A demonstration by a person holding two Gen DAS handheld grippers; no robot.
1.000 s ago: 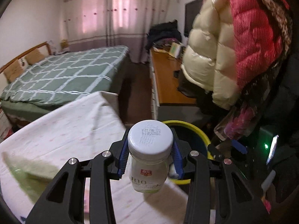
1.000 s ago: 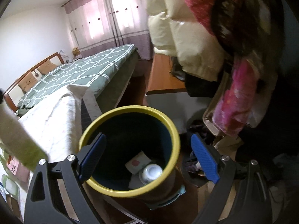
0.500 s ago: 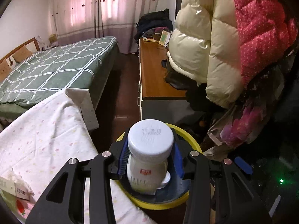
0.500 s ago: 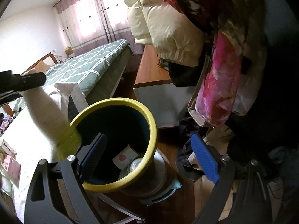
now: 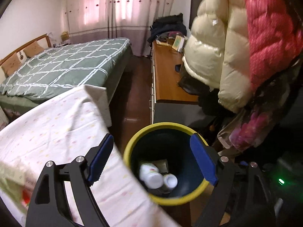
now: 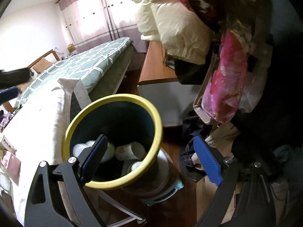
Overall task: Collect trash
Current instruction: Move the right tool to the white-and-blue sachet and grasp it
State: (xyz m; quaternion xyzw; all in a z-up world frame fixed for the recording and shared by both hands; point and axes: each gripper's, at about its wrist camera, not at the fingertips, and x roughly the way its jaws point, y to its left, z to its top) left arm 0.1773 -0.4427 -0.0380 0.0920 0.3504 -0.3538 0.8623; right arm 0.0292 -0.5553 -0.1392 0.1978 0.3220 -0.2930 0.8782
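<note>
A dark trash bin with a yellow rim (image 5: pixel 136 141) stands on the floor beside the cloth-covered table; it also shows in the right wrist view (image 6: pixel 151 106). A white yogurt bottle (image 5: pixel 150 176) lies inside it among other small white bottles (image 5: pixel 170 180) and a cup (image 6: pixel 130 150). My left gripper (image 5: pixel 152 160) is open and empty, held above the bin. My right gripper (image 6: pixel 149 158) is open and empty, over the bin's near right edge.
A table with a white dotted cloth (image 5: pixel 56 132) is left of the bin, with packets (image 6: pixel 7 151) on it. A green-quilted bed (image 5: pixel 66 68) lies behind. A wooden cabinet (image 5: pixel 166 83) and hanging jackets (image 5: pixel 236 47) are on the right. Clutter (image 6: pixel 198 157) lies on the floor.
My left gripper opened and the white yogurt bottle dropped into the bin. The left gripper drew back over the table edge. The right gripper stayed open and shifted slightly.
</note>
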